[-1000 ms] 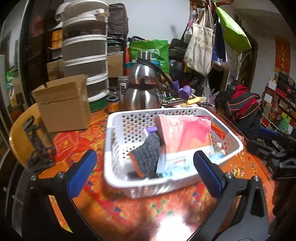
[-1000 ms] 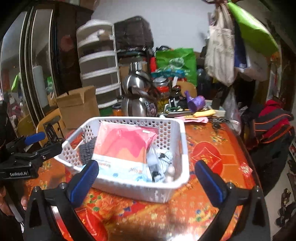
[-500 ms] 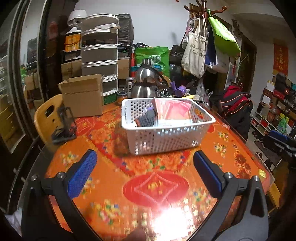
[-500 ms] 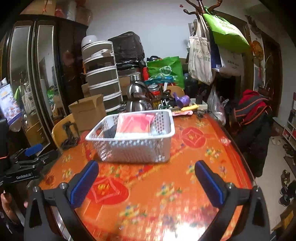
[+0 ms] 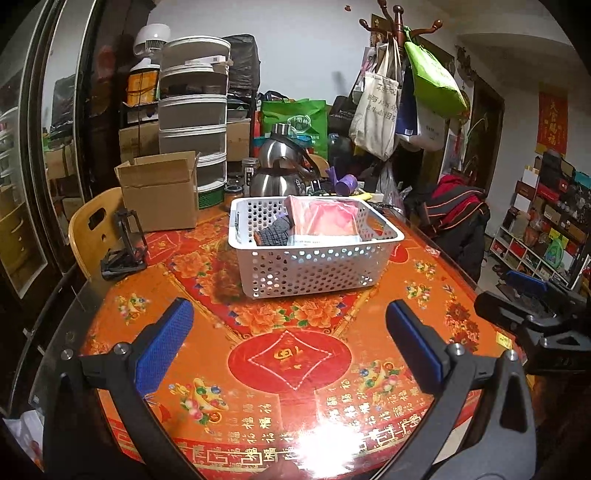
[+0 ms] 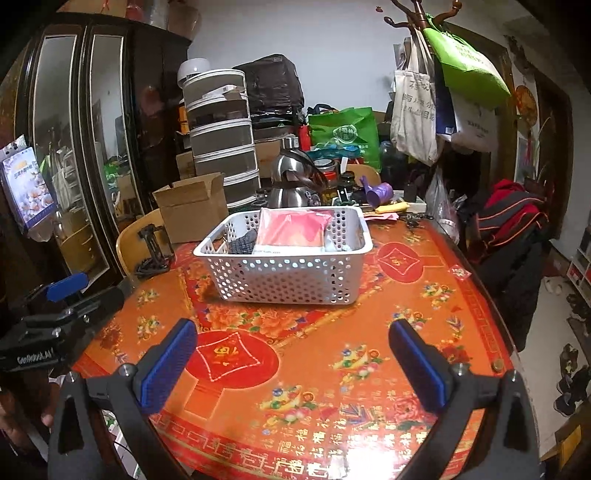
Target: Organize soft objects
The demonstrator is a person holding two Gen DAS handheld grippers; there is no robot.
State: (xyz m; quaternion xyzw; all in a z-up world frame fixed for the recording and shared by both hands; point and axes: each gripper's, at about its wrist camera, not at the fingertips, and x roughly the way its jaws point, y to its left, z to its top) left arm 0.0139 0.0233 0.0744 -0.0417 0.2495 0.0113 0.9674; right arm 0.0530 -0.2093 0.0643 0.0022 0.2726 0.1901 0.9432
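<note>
Lived-in home, dining corner doubling as storage.
Ahead of the left claw [image 5: 288, 347], a round table [image 5: 288, 369] under a red-and-orange festive cloth, crowded at its far edge with steel kettles [image 5: 279, 173], a cardboard box [image 5: 160, 190] and stacked drawers [image 5: 192, 114]; beyond to the right, a coat rack [image 5: 397, 22] hung with tote bags, and a jacket-draped chair [image 5: 458, 210].

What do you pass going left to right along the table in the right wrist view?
Black folding stand → cardboard box → white perforated basket → purple scoop.
</note>
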